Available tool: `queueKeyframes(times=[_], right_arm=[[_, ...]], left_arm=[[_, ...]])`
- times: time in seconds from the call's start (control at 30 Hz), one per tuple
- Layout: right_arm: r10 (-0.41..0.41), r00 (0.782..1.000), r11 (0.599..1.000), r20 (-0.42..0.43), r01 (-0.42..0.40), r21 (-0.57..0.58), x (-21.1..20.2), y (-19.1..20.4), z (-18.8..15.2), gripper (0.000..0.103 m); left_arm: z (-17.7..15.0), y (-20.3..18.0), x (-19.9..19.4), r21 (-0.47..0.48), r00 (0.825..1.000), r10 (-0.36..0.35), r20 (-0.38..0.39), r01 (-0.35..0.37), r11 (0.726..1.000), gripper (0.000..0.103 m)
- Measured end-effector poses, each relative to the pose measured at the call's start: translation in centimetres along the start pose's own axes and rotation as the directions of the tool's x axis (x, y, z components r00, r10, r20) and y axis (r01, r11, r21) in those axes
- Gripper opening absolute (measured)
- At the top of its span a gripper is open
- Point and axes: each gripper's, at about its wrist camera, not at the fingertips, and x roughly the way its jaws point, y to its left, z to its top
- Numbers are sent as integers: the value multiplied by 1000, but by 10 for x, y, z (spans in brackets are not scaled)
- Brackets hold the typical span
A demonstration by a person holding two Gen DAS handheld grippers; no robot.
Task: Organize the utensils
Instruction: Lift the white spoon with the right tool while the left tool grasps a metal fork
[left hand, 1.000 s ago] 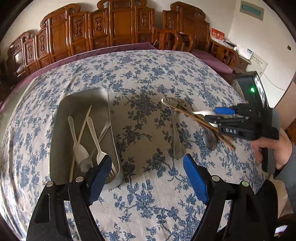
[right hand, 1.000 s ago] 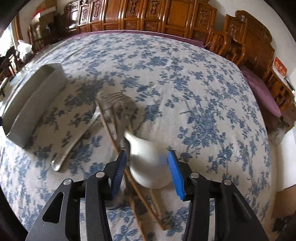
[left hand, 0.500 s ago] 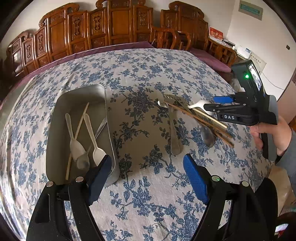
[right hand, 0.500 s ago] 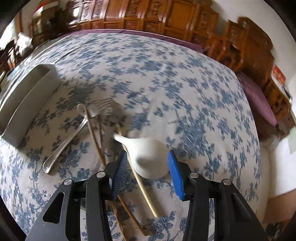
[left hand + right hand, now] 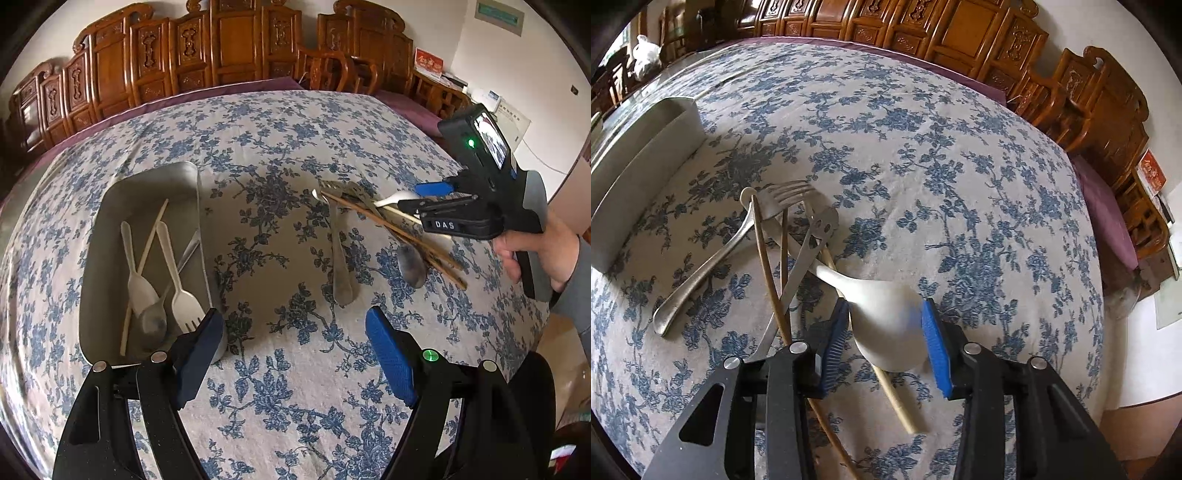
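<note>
**White spoon in the right gripper**

The right gripper (image 5: 884,332) has just been closing, its blue pads touching either side of the white spoon (image 5: 882,310)'s bowl. The spoon's handle runs toward 10 o'clock over the chopsticks (image 5: 768,273), fork (image 5: 790,199) and metal spoon (image 5: 701,273) on the tablecloth (image 5: 923,147). Only the left view looks into the tray (image 5: 110,192) at 9 o'clock, holding white cutlery. The left gripper (image 5: 295,343) hangs wide open and empty over the cloth.
</note>
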Motion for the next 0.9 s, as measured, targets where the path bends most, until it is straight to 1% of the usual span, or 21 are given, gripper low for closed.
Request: queueKeyframes(times=[0.1, 0.27, 0.33, 0.5, 0.63, 0.7, 0.8, 0.87, 0.9], right_arm=[[3, 1000, 1000, 4, -3, 26, 0, -10, 4, 39], [23, 1000, 994, 11, -24, 102, 4, -30, 17, 37], [10, 1000, 993, 15, -12, 115, 6, -36, 23, 35], [-15, 999, 995, 28, 12, 104, 15, -43, 31, 36], [-46, 999, 995, 0, 45, 90, 26, -49, 33, 34], [-39, 999, 994, 11, 38, 103, 26, -53, 32, 24], [-11, 1000, 994, 16, 9, 108, 22, -55, 29, 13], [14, 1000, 996, 9, -15, 92, 18, -54, 27, 8], [17, 1000, 996, 8, -17, 85, 15, -52, 26, 8]], left_arm=[[-2, -3, 1, 5, 1000, -2, -3, 2, 1000, 76], [-4, -4, 3, 7, 1000, -2, -9, 2, 1000, 76], [-4, -4, 3, 5, 1000, -2, -9, 2, 1000, 76], [-1, -4, 3, 2, 1000, -8, -10, 8, 1000, 76], [-1, -7, 5, 3, 1000, -10, -13, 10, 1000, 76], [0, -8, 7, 3, 1000, -13, -15, 13, 1000, 76], [4, -10, 11, 5, 1000, -16, -18, 16, 1000, 76], [9, -13, 14, 16, 1000, -10, -13, 10, 1000, 76], [13, -15, 17, 21, 1000, -6, -10, 7, 1000, 76]])
